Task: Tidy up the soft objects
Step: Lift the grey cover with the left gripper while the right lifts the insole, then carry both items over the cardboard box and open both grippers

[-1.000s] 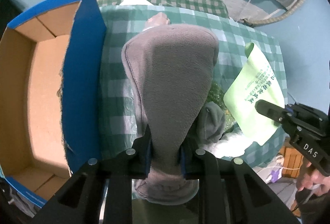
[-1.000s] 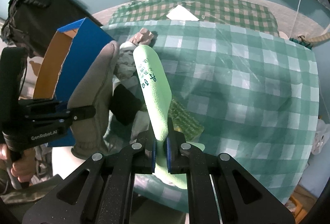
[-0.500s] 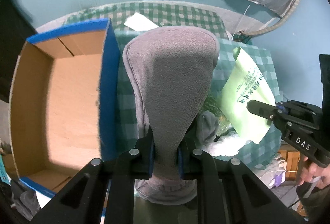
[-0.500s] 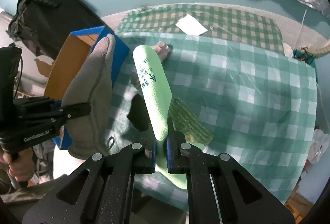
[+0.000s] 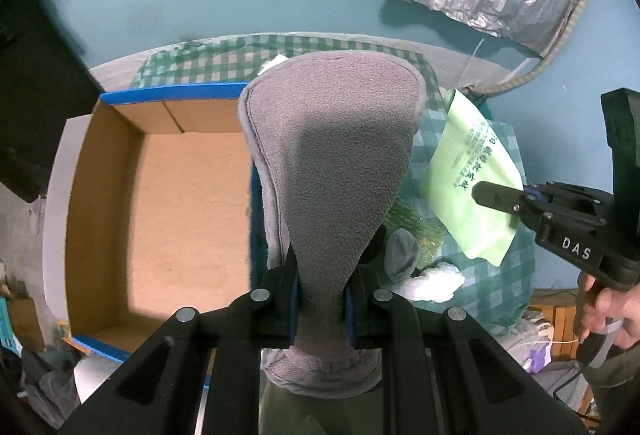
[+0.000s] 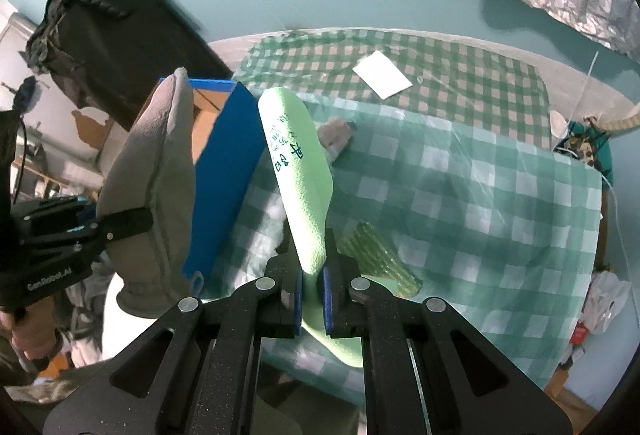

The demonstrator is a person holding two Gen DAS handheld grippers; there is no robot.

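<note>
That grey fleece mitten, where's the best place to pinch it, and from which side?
Best at the narrow cuff end, coming from above, as the left gripper does now. The grey fleece mitten tapers there to fit between the fingers, and its wide, floppy end hangs free below, ready for the cardboard box.

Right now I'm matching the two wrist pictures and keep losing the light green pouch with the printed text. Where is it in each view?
Left wrist view: the light green pouch is right of centre, hanging from the right gripper.
Right wrist view: the pouch rises from bottom centre, pinched in that gripper's jaws.
Shared landmark: the blue-edged cardboard box, left of the pouch in both.
</note>
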